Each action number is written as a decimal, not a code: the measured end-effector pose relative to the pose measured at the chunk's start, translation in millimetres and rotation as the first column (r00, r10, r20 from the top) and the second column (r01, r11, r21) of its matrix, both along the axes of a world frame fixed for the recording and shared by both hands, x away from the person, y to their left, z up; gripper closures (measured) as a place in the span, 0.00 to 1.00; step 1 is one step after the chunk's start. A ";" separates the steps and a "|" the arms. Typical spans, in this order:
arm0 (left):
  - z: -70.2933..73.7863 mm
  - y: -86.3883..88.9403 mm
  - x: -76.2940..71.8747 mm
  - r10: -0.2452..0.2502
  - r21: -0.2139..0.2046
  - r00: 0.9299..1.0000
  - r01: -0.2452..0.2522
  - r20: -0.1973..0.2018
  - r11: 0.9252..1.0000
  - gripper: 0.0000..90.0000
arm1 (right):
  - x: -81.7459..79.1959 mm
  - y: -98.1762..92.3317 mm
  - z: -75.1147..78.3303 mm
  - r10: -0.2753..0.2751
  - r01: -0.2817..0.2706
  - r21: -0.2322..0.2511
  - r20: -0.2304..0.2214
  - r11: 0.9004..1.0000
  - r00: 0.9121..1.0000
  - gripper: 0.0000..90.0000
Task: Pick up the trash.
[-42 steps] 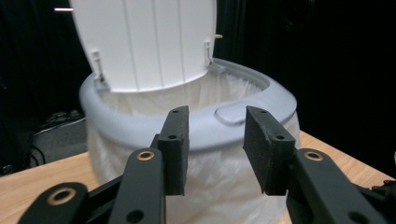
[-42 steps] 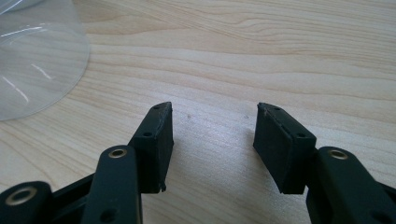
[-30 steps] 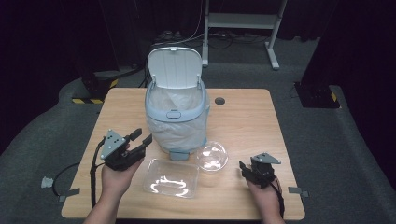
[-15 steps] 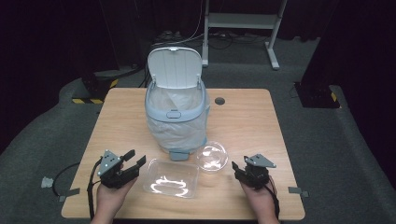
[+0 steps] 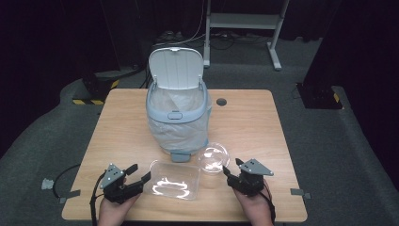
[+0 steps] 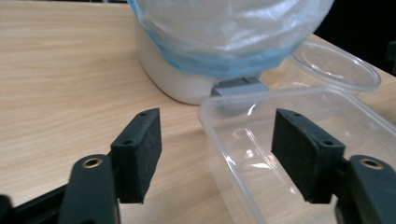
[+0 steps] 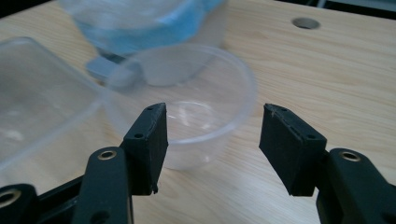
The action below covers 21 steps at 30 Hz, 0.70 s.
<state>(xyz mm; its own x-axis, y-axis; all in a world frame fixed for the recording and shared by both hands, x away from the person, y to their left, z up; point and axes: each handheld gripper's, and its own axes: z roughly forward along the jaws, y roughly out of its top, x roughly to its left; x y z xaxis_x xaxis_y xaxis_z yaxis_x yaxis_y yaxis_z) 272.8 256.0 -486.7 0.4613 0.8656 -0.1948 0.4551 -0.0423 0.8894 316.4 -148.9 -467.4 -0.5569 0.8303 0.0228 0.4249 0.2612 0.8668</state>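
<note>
A clear rectangular plastic tub [image 5: 175, 180] lies near the table's front edge, with a clear round bowl [image 5: 214, 157] just to its right. My left gripper [image 5: 139, 172] is low at the tub's left end. In the left gripper view its jaws [image 6: 215, 116] straddle the tub's [image 6: 327, 107] near wall without pressing on it. They have just been opening. My right gripper [image 5: 231, 166] sits right of the bowl. Its jaws [image 7: 212, 109] point at the bowl [image 7: 196, 84], whose near rim lies just between the tips, untouched. They too have just been opening.
A pale blue pedal bin [image 5: 178, 113] with a plastic liner and raised lid stands mid-table, right behind the tub and bowl. A cable hole [image 5: 221, 101] is in the tabletop [image 5: 263, 132] behind the bin. Dark floor, cables and a stand surround the table.
My left gripper has come down and toward the front edge, ending at the tub's left end with wider jaws. My right gripper has shifted left toward the bowl.
</note>
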 end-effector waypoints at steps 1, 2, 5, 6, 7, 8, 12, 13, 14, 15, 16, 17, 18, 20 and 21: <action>-2.4 -1.3 -0.1 -0.008 -0.006 1.000 0.008 -0.005 1.000 0.34 | -1.7 3.5 1.2 0.011 -0.011 0.001 0.004 1.000 1.000 0.45; -4.1 -2.3 -0.3 -0.013 -0.008 1.000 0.012 -0.013 1.000 0.34 | -4.7 10.0 2.7 0.030 -0.030 0.002 0.007 1.000 1.000 0.45; -8.1 -6.0 -0.6 -0.022 -0.023 0.999 0.022 -0.023 1.000 0.32 | -11.3 27.0 3.5 0.076 -0.076 0.004 0.001 0.997 0.997 0.45; -9.2 -6.9 -0.2 -0.027 -0.020 0.999 0.027 -0.025 0.999 0.32 | -13.7 34.6 3.4 0.098 -0.098 0.007 -0.006 0.995 0.995 0.45; -10.0 -8.0 0.0 -0.028 -0.028 0.999 0.028 -0.030 0.999 0.31 | -15.6 40.9 3.0 0.111 -0.111 0.005 -0.009 0.994 0.994 0.45; -10.8 -8.4 0.6 -0.035 -0.025 0.999 0.034 -0.032 0.999 0.31 | -16.8 45.5 2.4 0.120 -0.120 0.004 -0.012 0.993 0.993 0.45; -13.6 -9.7 1.4 -0.043 -0.037 0.998 0.042 -0.041 0.998 0.30 | -20.6 63.4 -2.6 0.156 -0.156 0.015 -0.050 0.988 0.986 0.45; -14.5 -9.6 1.7 -0.049 -0.034 0.998 0.047 -0.042 0.998 0.30 | -21.4 66.8 -4.0 0.164 -0.163 0.014 -0.063 0.986 0.984 0.45; -15.6 -10.1 1.8 -0.054 -0.038 0.997 0.052 -0.048 0.998 0.30 | -22.5 70.2 -5.2 0.169 -0.169 0.009 -0.068 0.986 0.983 0.45; -17.1 -11.3 1.7 -0.060 -0.044 0.997 0.057 -0.055 0.997 0.29 | -23.3 72.7 -5.9 0.174 -0.175 0.004 -0.074 0.985 0.982 0.45; -17.7 -11.4 1.8 -0.066 -0.041 0.996 0.063 -0.057 0.997 0.29 | -23.6 74.5 -7.0 0.176 -0.175 0.012 -0.083 0.984 0.981 0.45; -18.7 -12.1 1.7 -0.068 -0.044 0.996 0.065 -0.060 0.997 0.29 | -23.7 75.0 -7.8 0.173 -0.172 0.025 -0.096 0.985 0.980 0.45; -19.5 -12.7 1.6 -0.071 -0.047 0.996 0.068 -0.061 0.997 0.29 | -23.1 75.6 -9.1 0.176 -0.172 0.041 -0.109 0.984 0.978 0.44; -20.9 -13.8 2.3 -0.079 -0.056 0.995 0.076 -0.066 0.996 0.29 | -22.7 77.3 -11.5 0.175 -0.170 0.051 -0.129 0.984 0.976 0.44; -21.1 -14.7 2.6 -0.080 -0.062 0.994 0.076 -0.068 0.995 0.29 | -22.1 77.7 -12.2 0.177 -0.171 0.054 -0.135 0.984 0.975 0.44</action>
<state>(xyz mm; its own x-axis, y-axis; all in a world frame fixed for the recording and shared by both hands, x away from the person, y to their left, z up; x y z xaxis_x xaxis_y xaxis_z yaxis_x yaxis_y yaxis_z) 275.4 241.3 -507.8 0.5099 0.8136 -0.2794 0.5141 -0.0279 0.8573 294.3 -71.2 -479.6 -0.6819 0.7174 0.1429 0.4929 0.3064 0.8144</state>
